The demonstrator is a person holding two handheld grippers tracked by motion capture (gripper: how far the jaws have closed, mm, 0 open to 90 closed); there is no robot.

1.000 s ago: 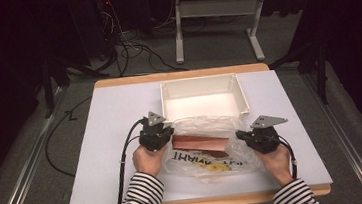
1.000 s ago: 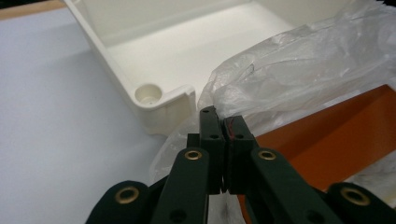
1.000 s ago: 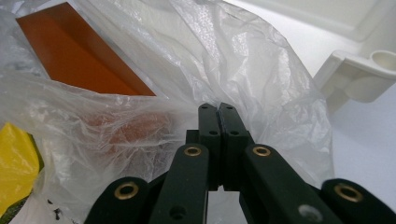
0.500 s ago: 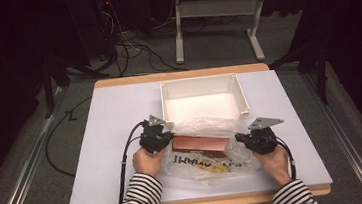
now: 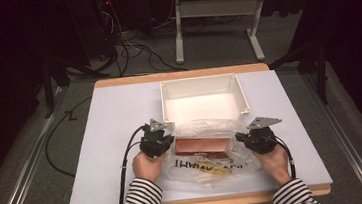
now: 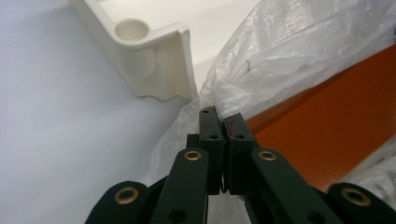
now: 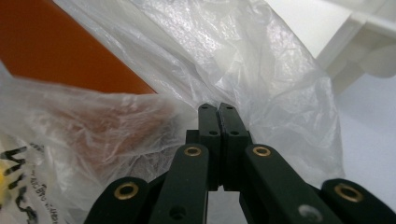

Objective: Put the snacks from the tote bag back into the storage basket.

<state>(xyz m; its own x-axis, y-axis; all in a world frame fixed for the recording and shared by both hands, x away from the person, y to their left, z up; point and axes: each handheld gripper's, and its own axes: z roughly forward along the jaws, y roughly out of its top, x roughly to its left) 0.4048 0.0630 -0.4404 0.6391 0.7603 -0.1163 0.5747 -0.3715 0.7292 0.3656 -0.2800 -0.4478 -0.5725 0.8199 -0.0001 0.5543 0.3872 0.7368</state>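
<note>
Pinching the plastic bag (image 5: 206, 150) (box inside) between them: left gripper (image 5: 165, 142), right gripper (image 5: 245, 138).

Clear plastic bag (image 5: 209, 152) around orange box (image 5: 201, 145)

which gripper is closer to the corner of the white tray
The left gripper: it pinches the plastic bag just below the white tray corner; the right gripper sits farther from the tray.

hidden: orange box (image 5: 200, 145) partly under plastic bag (image 5: 207, 129) | bag lettering (image 5: 200, 164) possibly unreadable
</note>
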